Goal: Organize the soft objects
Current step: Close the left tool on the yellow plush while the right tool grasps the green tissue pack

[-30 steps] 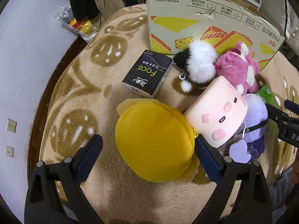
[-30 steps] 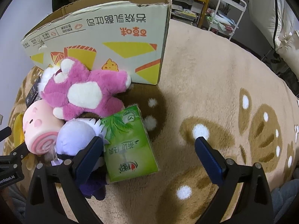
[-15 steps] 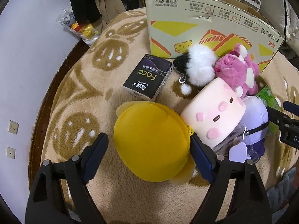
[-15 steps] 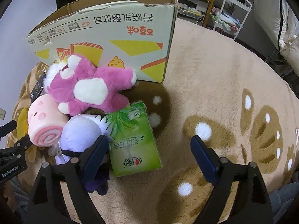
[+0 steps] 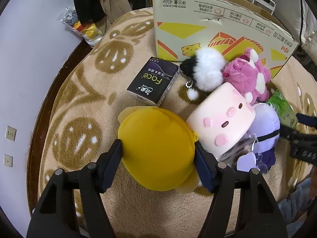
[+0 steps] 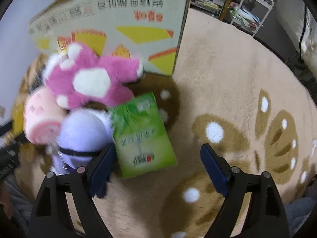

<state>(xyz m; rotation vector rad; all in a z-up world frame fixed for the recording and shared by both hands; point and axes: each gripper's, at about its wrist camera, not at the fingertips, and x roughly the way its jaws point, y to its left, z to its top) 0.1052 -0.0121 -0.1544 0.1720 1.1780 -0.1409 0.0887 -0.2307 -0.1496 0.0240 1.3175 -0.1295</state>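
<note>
My left gripper (image 5: 158, 154) has closed on the yellow round plush (image 5: 156, 148); both pads touch its sides on the rug. Beside it lie a pink pig-face roll plush (image 5: 221, 119), a lilac plush (image 5: 265, 123), a magenta bear (image 5: 249, 77), and a black-and-white fluffy keychain (image 5: 206, 69). My right gripper (image 6: 156, 158) is open and empty over the rug; its left finger (image 6: 103, 158) sits beside the lilac plush (image 6: 83, 132) and the green tissue pack (image 6: 140, 134). The magenta bear (image 6: 89, 79) lies behind them.
A large cardboard box (image 5: 218, 25) stands open at the back; it also shows in the right wrist view (image 6: 118, 19). A black Face tissue pack (image 5: 152, 81) lies left of the toys. The beige patterned rug (image 6: 237, 99) ends at a dark curved edge (image 5: 47, 99).
My left gripper has closed in from both sides onto the yellow plush. My right gripper has narrowed and shifted slightly; its view is motion-blurred.
</note>
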